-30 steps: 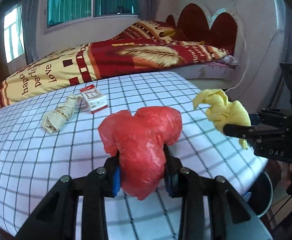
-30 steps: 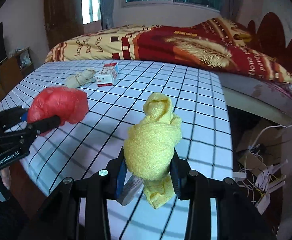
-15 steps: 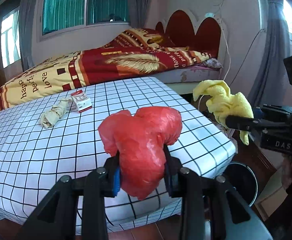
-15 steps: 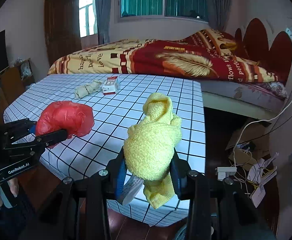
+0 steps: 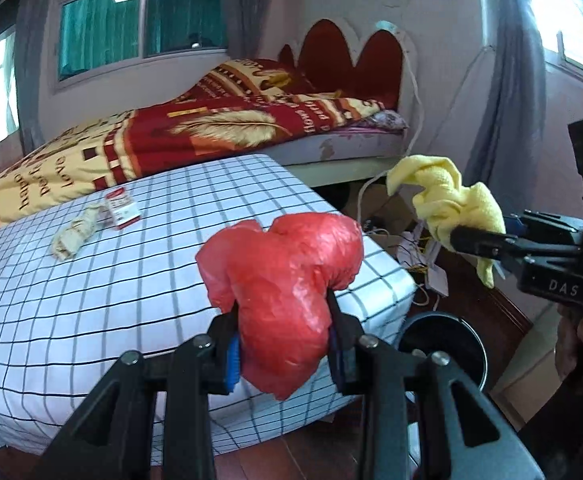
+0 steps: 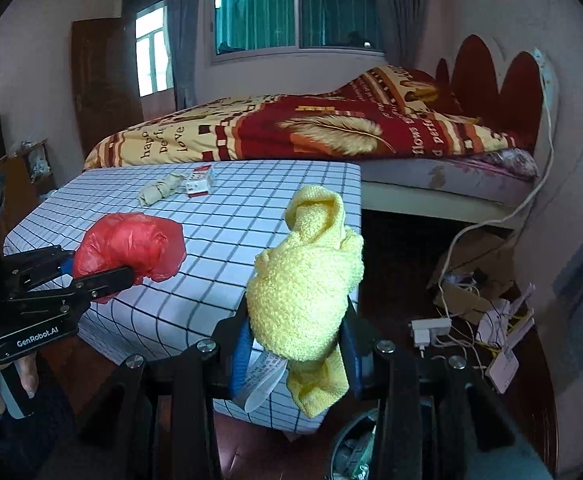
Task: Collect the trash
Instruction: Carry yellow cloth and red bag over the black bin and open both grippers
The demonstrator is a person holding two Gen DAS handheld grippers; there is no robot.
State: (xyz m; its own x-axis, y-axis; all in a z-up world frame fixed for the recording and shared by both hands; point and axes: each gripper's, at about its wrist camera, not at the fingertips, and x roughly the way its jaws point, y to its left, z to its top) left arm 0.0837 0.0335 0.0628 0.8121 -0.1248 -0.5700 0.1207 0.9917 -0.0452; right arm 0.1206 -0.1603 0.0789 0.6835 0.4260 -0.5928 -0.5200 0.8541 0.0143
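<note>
My left gripper point(image 5: 281, 350) is shut on a crumpled red plastic bag point(image 5: 283, 280), held off the near right corner of the checked table point(image 5: 91, 300). It also shows in the right wrist view point(image 6: 131, 248). My right gripper point(image 6: 295, 354) is shut on a balled yellow cloth point(image 6: 305, 292), held beyond the table's right edge, above the floor. The cloth also shows in the left wrist view point(image 5: 451, 204). A black round bin point(image 5: 443, 344) stands on the floor below, by the table corner. A beige wad point(image 5: 75, 232) and a small red-and-white box point(image 5: 123, 208) lie on the table.
A bed with a red and yellow blanket point(image 5: 171, 140) stands behind the table. Cables, a cardboard box and papers point(image 6: 475, 300) litter the floor on the right. A wooden door point(image 6: 99, 80) is at the far left.
Both grippers have drawn back and to the right, off the table, with the bag and cloth still held. The bin on the floor has come into view.
</note>
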